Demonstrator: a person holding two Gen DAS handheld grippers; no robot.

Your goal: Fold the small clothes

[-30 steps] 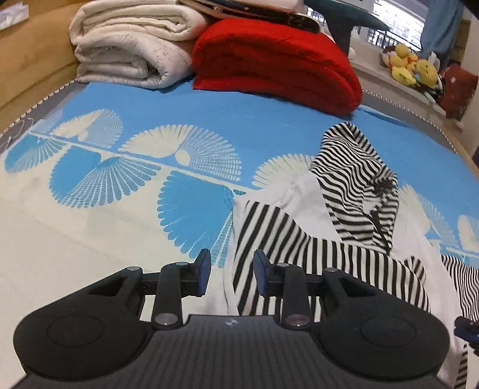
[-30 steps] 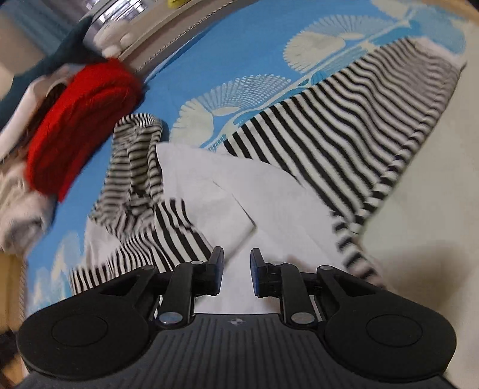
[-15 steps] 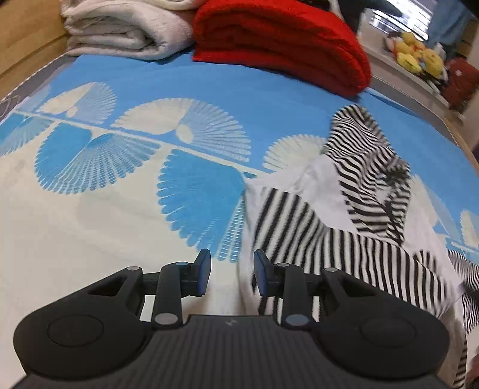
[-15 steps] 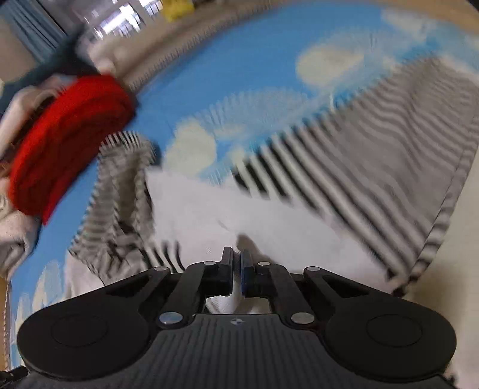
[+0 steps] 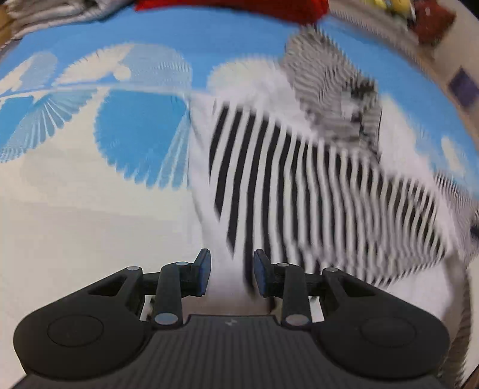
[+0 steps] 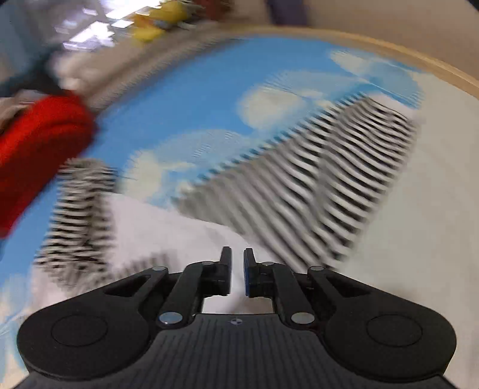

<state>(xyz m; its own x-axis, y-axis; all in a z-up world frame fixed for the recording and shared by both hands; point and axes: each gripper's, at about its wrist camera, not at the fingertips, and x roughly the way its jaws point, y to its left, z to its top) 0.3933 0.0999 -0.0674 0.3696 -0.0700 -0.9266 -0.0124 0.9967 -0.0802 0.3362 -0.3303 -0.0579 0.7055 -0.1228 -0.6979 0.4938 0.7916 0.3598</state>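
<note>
A black-and-white striped garment with white parts (image 5: pixel 299 167) lies crumpled on a blue and cream bedspread (image 5: pixel 89 185). My left gripper (image 5: pixel 232 276) is open, its jaws on either side of the garment's white near edge. In the right wrist view the same garment (image 6: pixel 299 191) is blurred by motion. My right gripper (image 6: pixel 237 275) is nearly closed, pinching the white cloth, which runs between its jaws.
A folded red blanket (image 6: pixel 33 149) sits at the far side of the bed, also seen in the left wrist view (image 5: pixel 239 7). Folded pale bedding (image 5: pixel 54 13) lies beside it. Yellow toys (image 6: pixel 158 21) sit on a ledge. A wooden bed edge (image 6: pixel 419 59) curves at the right.
My right gripper closed on the white cloth and is moving with it. My left gripper advanced to the garment's edge, staying open. Both views are now motion-blurred.
</note>
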